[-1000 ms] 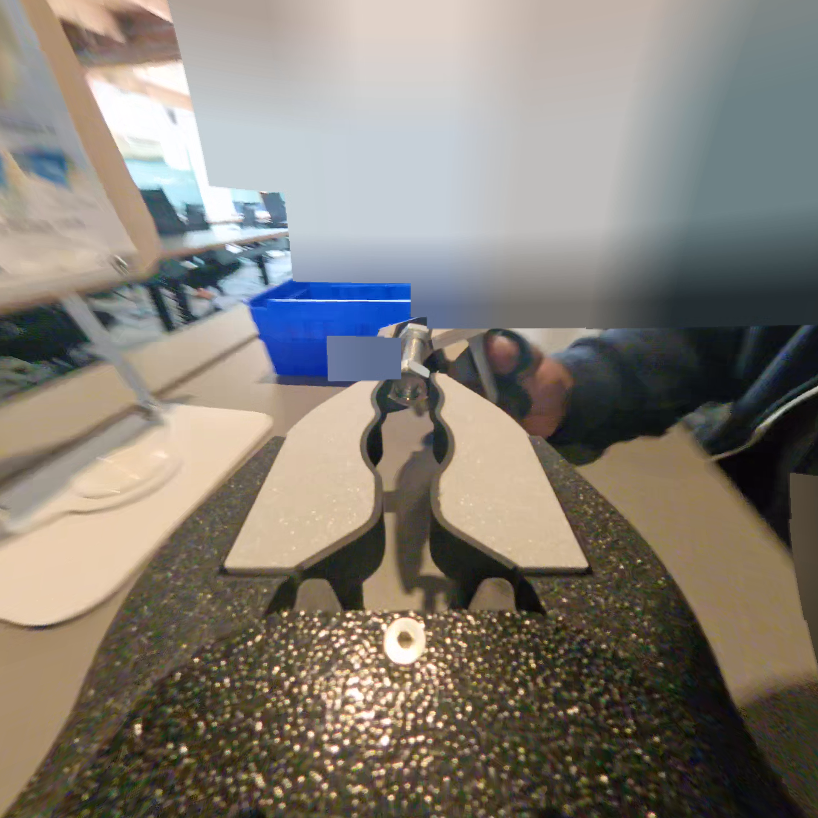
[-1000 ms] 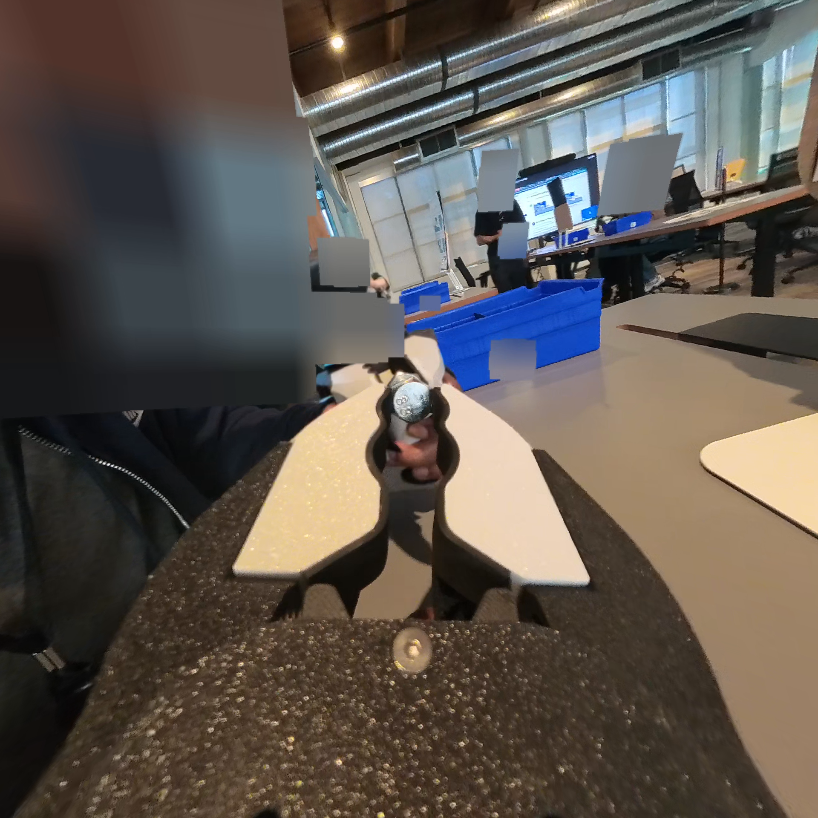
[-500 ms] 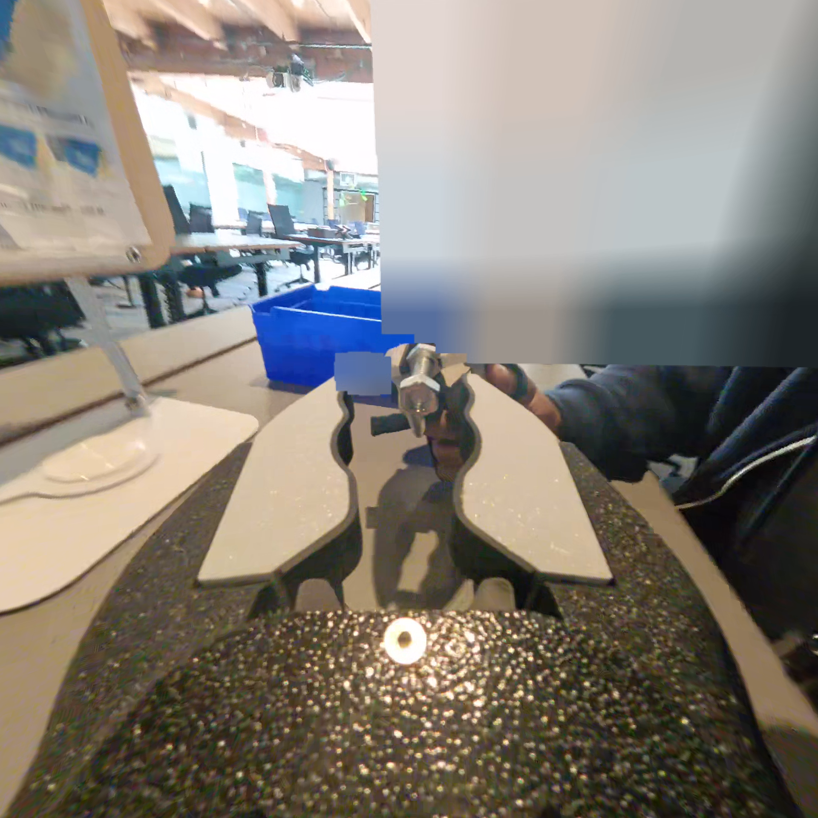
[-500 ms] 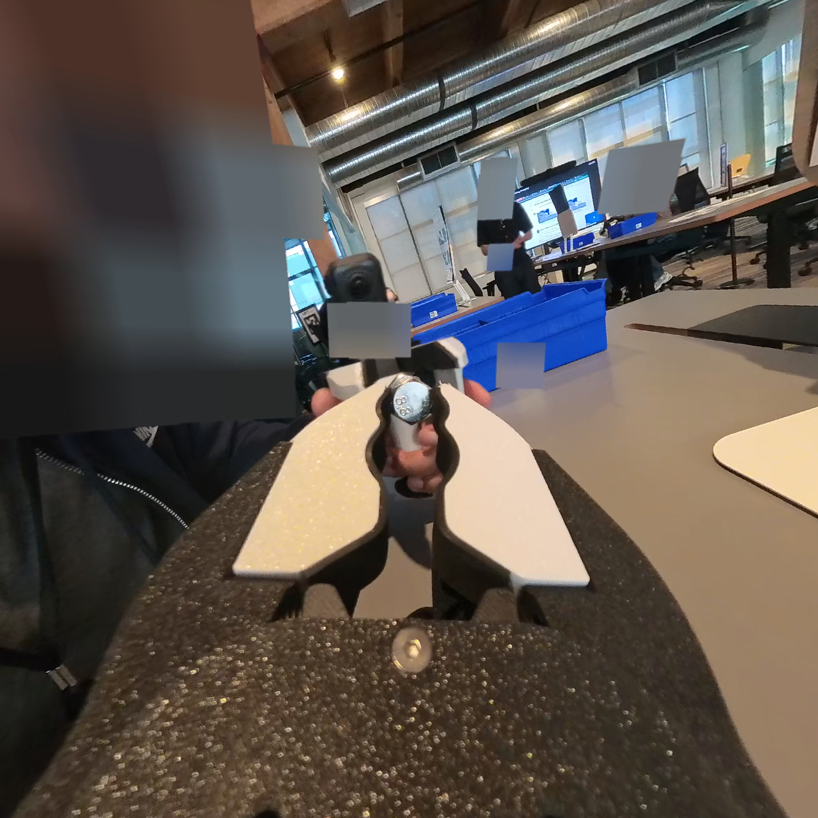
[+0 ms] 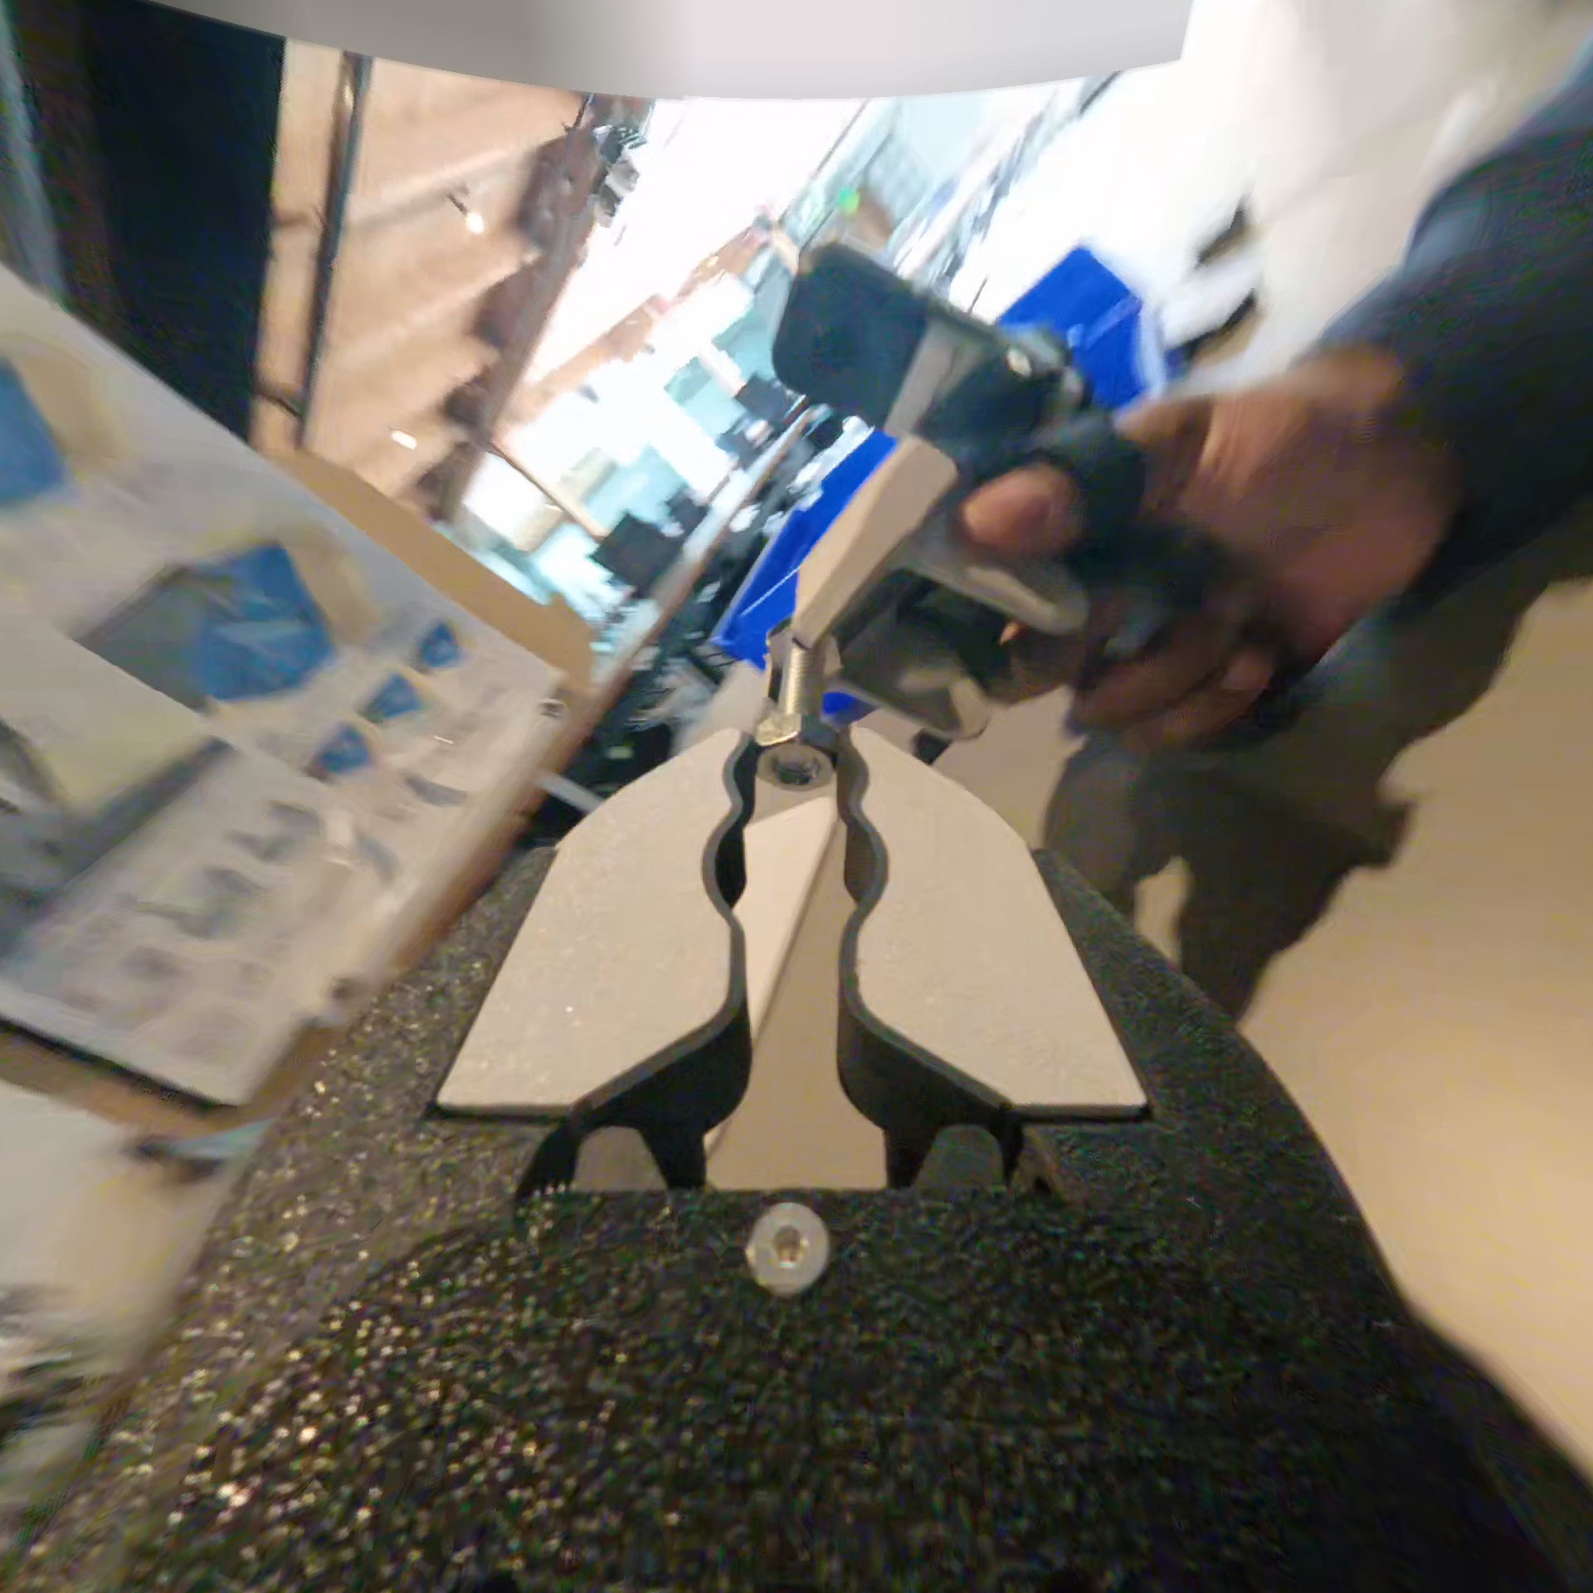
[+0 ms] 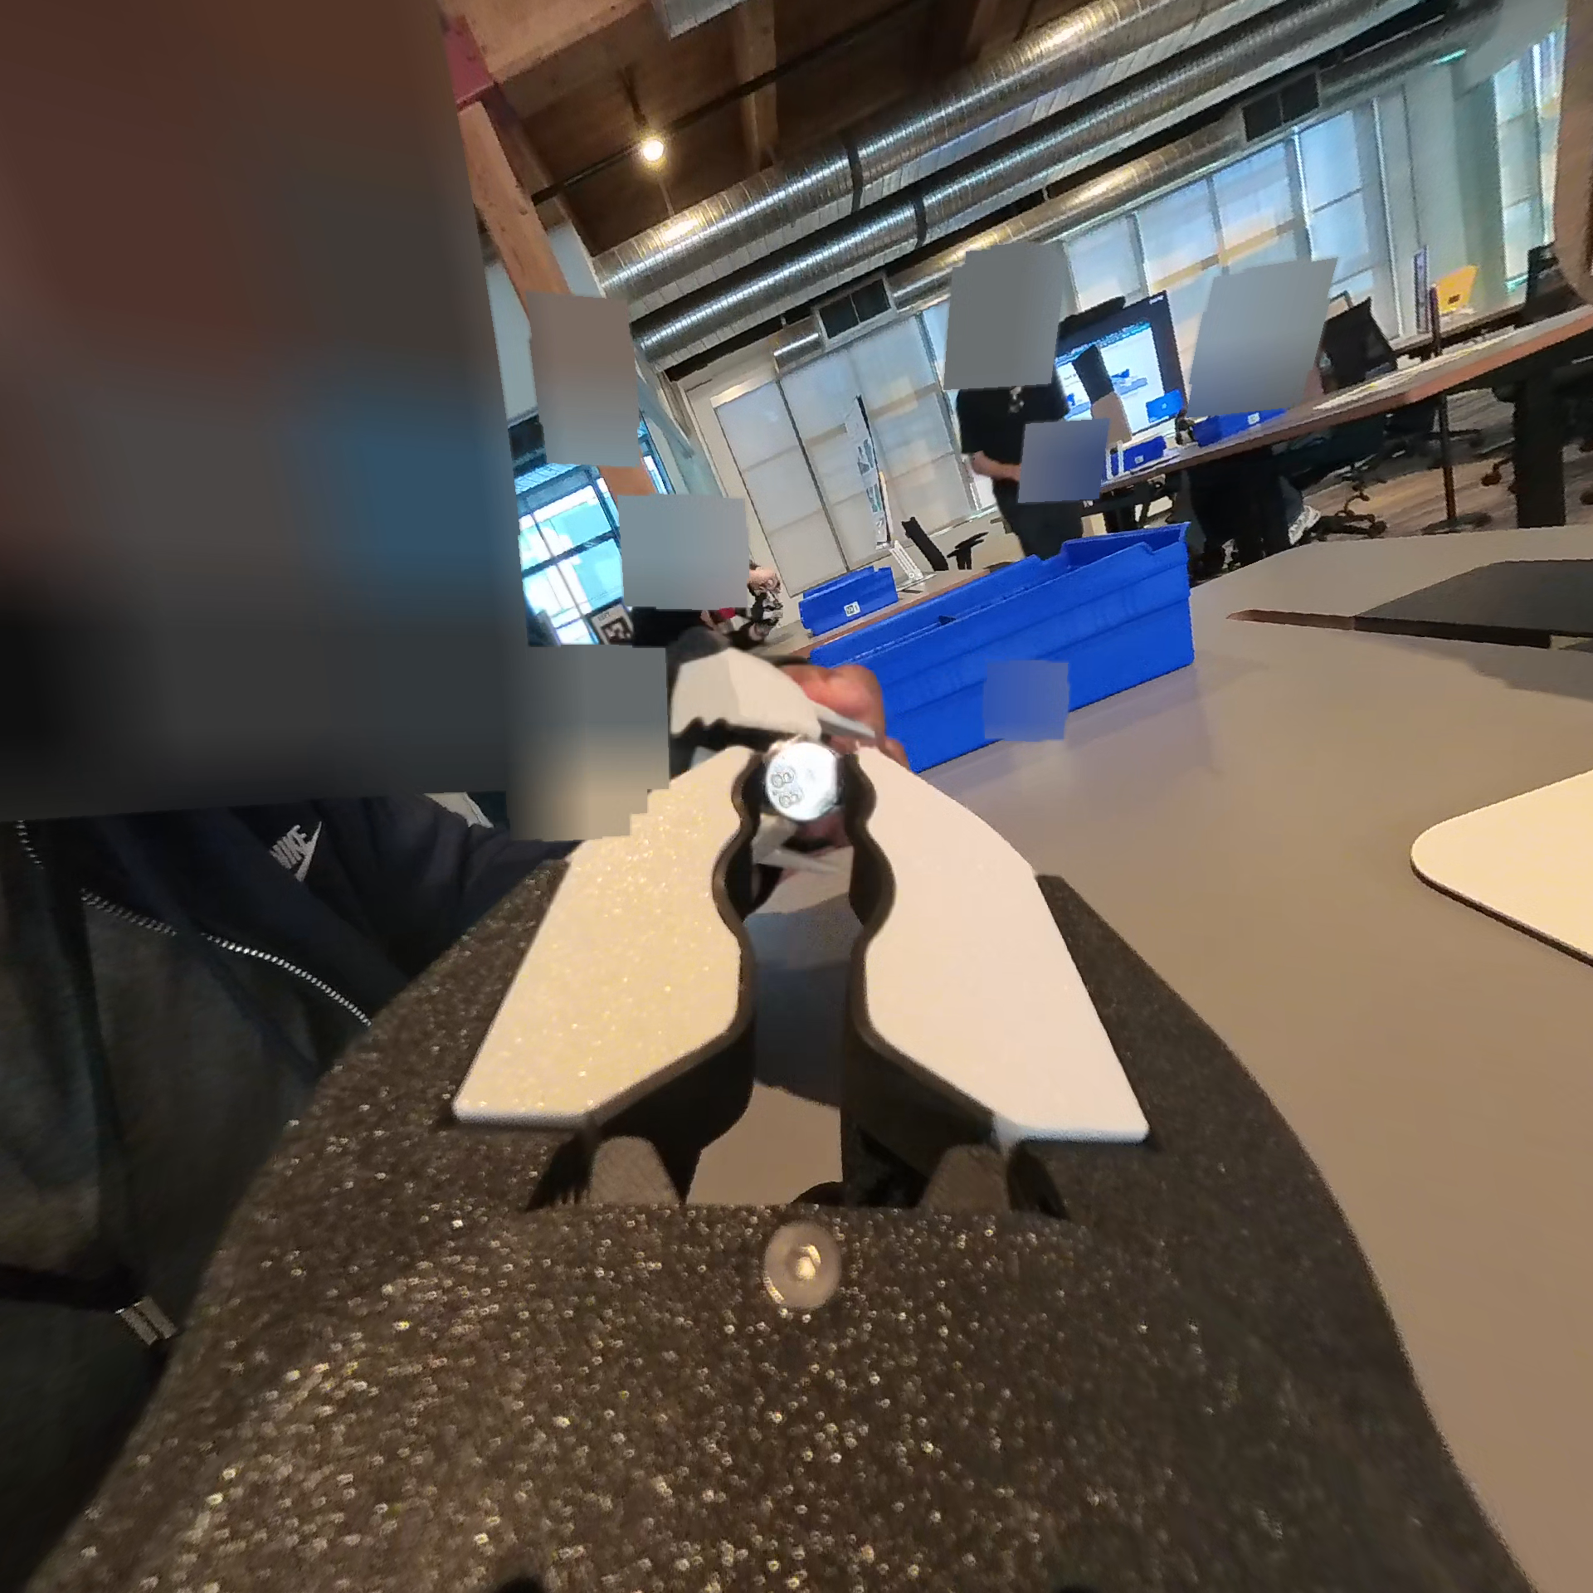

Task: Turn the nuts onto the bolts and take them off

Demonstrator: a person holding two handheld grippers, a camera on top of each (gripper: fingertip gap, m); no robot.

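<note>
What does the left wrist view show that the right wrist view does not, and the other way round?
Only the left wrist view shows the nut between the jaws of the left gripper, the threaded shank of the bolt, a person's hand and a printed board at the left. Only the right wrist view shows the bolt's round head clamped in the jaws of the right gripper, the ceiling ducts, a standing person and a white pad. Both show the bolt, a blue bin and the table.

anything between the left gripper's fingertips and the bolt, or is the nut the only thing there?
Only the nut: left gripper clamps it at its fingertips, and the bolt, held by the right gripper, enters it. Left wrist view, somewhat blurred.
</note>
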